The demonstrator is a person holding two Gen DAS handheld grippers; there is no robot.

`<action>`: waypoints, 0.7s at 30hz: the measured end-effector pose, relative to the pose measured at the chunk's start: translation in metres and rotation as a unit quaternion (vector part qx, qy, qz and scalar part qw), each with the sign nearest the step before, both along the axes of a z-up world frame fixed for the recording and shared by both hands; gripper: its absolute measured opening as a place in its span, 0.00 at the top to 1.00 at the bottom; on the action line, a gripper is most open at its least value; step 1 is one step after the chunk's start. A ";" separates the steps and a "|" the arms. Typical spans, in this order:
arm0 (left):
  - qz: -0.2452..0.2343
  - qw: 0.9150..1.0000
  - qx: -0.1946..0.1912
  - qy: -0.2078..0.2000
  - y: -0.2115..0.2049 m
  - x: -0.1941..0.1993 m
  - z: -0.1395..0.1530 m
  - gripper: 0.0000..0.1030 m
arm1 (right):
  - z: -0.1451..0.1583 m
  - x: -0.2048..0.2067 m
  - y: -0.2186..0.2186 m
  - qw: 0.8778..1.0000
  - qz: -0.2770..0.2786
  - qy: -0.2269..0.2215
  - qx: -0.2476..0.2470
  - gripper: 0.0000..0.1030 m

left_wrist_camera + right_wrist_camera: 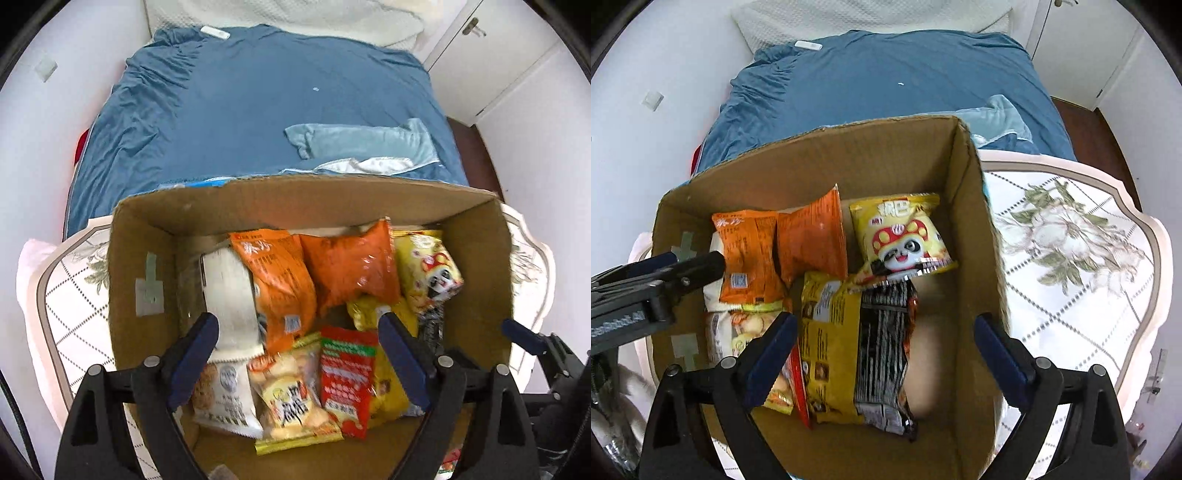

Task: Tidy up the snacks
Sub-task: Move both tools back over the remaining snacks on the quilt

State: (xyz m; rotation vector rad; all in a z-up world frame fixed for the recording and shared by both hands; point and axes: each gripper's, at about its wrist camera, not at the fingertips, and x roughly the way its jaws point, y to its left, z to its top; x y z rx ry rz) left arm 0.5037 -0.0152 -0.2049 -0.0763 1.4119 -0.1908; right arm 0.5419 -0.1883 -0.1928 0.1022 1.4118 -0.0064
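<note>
An open cardboard box (144,236) (975,236) stands on a small floral table and holds several snack packets. Two orange packets (280,280) (812,240) lean at the back, a yellow panda packet (428,273) (905,236) at the right, a red packet (347,376) and a rice-cracker packet (288,402) at the front. A yellow packet (831,347) and a black packet (882,350) lie in the middle. My left gripper (299,354) is open above the box, empty. My right gripper (886,350) is open above the box, empty. The left gripper also shows in the right wrist view (676,269).
The white table (1071,240) with a flower print sticks out on both sides of the box. Behind it is a bed with a blue cover (277,110) and a light blue folded cloth (362,140). White cupboard doors (517,74) stand at the right.
</note>
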 end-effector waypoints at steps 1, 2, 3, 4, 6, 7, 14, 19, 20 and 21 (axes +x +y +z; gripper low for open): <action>0.002 1.000 0.000 -0.005 0.001 -0.006 0.005 0.14 | 0.003 -0.005 0.000 1.000 0.001 -0.003 0.000 0.05; 0.002 1.000 0.001 -0.009 0.002 -0.011 0.008 0.14 | 0.006 -0.011 0.001 1.000 0.003 -0.006 0.000 0.05; 0.004 1.000 0.003 -0.015 0.004 -0.017 0.013 0.14 | 0.009 -0.016 0.001 1.000 0.005 -0.009 -0.003 0.05; 0.000 1.000 0.002 -0.028 0.005 -0.023 0.017 0.14 | 0.014 -0.024 0.003 1.000 0.008 -0.014 -0.005 0.05; 0.003 0.999 0.006 -0.043 0.008 -0.038 0.027 0.14 | 0.021 -0.034 0.004 1.000 0.010 -0.020 -0.004 0.05; 0.004 0.999 0.009 -0.049 0.009 -0.047 0.031 0.14 | 0.027 -0.043 0.006 1.000 0.014 -0.026 -0.007 0.05; 0.018 0.995 0.022 -0.095 0.016 -0.104 0.062 0.14 | 0.061 -0.093 0.010 0.998 0.016 -0.059 0.004 0.05; 0.021 0.991 0.034 -0.131 0.019 -0.147 0.086 0.14 | 0.083 -0.120 0.009 0.997 0.014 -0.081 0.007 0.05; 0.022 0.990 0.036 -0.137 0.019 -0.155 0.090 0.14 | 0.090 -0.129 0.008 0.996 0.012 -0.089 0.009 0.05; 0.022 0.989 0.038 -0.142 0.019 -0.162 0.093 0.14 | 0.095 -0.136 0.007 0.995 0.011 -0.096 0.008 0.05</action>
